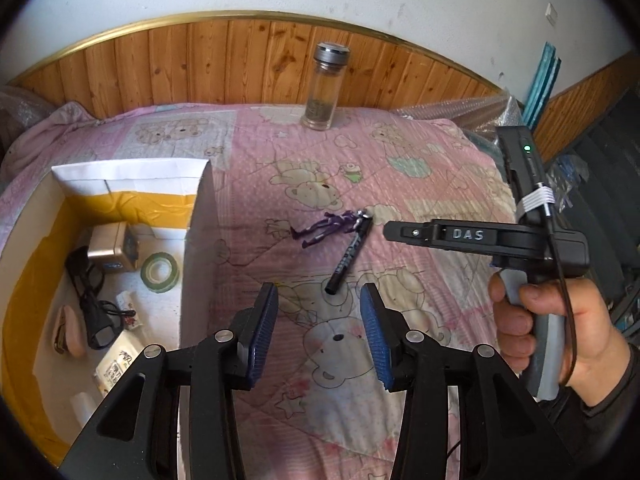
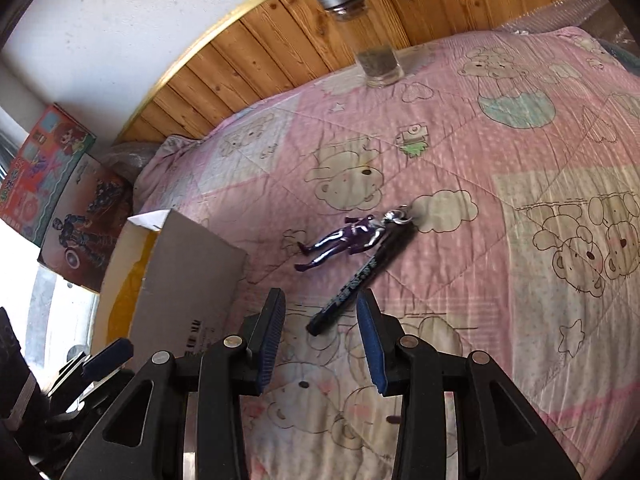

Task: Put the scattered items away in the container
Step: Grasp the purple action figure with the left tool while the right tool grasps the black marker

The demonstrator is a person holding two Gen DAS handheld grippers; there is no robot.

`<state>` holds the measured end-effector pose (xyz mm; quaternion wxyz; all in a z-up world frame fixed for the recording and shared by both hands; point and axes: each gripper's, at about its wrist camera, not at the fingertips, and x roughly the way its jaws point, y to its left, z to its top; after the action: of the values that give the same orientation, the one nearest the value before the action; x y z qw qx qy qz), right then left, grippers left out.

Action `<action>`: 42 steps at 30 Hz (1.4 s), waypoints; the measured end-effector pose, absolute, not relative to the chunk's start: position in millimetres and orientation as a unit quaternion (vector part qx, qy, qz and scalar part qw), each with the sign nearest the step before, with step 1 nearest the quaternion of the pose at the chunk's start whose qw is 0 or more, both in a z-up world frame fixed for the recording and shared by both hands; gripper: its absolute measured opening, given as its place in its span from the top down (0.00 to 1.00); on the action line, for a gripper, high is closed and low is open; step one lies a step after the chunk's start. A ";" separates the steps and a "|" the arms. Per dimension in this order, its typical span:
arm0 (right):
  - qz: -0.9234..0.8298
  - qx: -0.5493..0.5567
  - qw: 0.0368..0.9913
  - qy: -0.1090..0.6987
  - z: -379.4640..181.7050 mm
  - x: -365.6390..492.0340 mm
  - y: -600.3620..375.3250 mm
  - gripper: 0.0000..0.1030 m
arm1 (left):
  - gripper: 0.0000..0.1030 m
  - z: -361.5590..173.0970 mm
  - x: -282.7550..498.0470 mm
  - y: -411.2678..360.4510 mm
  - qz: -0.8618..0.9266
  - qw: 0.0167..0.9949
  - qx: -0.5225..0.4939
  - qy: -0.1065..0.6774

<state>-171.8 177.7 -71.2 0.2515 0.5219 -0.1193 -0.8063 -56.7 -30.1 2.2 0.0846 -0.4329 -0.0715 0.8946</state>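
Note:
A purple toy figure (image 1: 326, 226) (image 2: 348, 240) lies on the pink quilt, its head touching a black pen (image 1: 350, 256) (image 2: 360, 276). The open cardboard box (image 1: 198, 240) (image 2: 192, 272) stands to their left and holds a tape roll (image 1: 160, 272), a gold case (image 1: 112, 246), a black cable (image 1: 92, 304) and other small items. My left gripper (image 1: 319, 300) is open over the quilt, just short of the pen's near end. My right gripper (image 2: 320, 304) (image 1: 394, 231) is open too; the pen's near end lies between its fingertips, untouched by the pads.
A glass jar (image 1: 322, 88) (image 2: 372, 52) with a metal lid stands at the quilt's far edge against the wood panelling. A hand (image 1: 536, 320) holds the right gripper's handle. Picture boxes (image 2: 44, 168) lean at the left. Bubble wrap (image 1: 460, 112) lies far right.

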 end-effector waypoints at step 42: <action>-0.776 0.595 0.199 -0.070 -131.6 -207.1 204.9 0.86 | 0.93 -124.0 -205.2 -1.1 0.853 0.054 -0.509 -0.101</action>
<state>-207.1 204.9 -131.6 0.1987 0.5949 -0.0705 -0.7757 -205.2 -1.1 -124.0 0.0543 -0.5095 -0.1011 0.8528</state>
